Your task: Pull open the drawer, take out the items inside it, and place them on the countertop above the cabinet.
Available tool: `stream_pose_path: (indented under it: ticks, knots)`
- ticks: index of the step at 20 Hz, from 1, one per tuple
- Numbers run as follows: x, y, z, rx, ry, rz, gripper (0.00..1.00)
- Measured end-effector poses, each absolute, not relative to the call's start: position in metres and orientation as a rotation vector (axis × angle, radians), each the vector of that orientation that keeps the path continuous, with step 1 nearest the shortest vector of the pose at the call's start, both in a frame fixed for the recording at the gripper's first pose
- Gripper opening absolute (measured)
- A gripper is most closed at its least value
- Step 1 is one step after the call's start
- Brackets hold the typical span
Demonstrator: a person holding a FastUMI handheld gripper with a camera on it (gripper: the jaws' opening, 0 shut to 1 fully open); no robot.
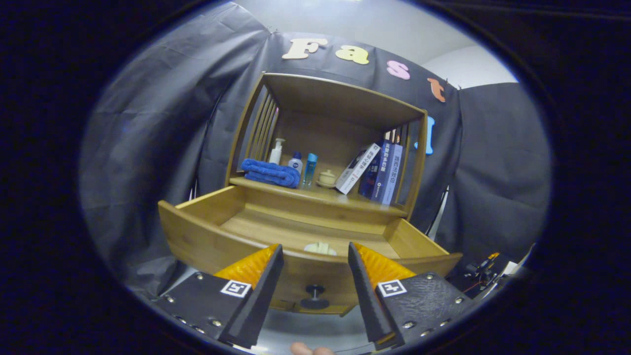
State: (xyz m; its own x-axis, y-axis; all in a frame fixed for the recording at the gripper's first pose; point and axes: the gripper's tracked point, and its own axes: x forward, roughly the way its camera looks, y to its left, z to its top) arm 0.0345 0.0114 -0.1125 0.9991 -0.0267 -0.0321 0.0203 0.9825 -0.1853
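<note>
Drawer (231, 231) is pulled out, gripper (315, 266) spread wide and empty above its knob (314, 292); pale item (320, 248) hugs the front wall, so descending fingers risk clipping that edge.

Staged home corner inside a recording booth, not a real room. Landmark: wooden cabinet (325, 162) with slatted sides, standing against black cloth (148, 123) draped as the wall behind and to both sides of it; plain white wall (463, 64) shows above the cloth. On the cabinet's countertop, household stuff: folded blue towel (270, 172), pump bottle (276, 151), two small bottles (303, 165), a little lidded jar (327, 177), leaning books (377, 170). Below that, the cabinet's drawer (246, 236) stands pulled open. Low to the right of the cabinet, loose wires and gear (480, 268), lab-style rig clutter.
</note>
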Motion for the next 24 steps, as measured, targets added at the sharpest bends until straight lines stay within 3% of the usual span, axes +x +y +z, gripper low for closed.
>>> stream_pose_path:
  ticks: [8, 12, 20, 22, 24]
  knots:
    - [0.106, 0.018, -0.124, -0.141, 0.213, 0.072, 0.80]
    - [0.137, 0.007, -0.152, -0.079, 0.415, 0.059, 0.81]
    - [0.170, -0.004, -0.190, -0.019, 0.648, 0.011, 0.81]
    - [0.171, -0.013, -0.194, -0.009, 0.676, -0.030, 0.70]
    - [0.174, -0.003, -0.200, 0.067, 0.703, 0.004, 0.67]
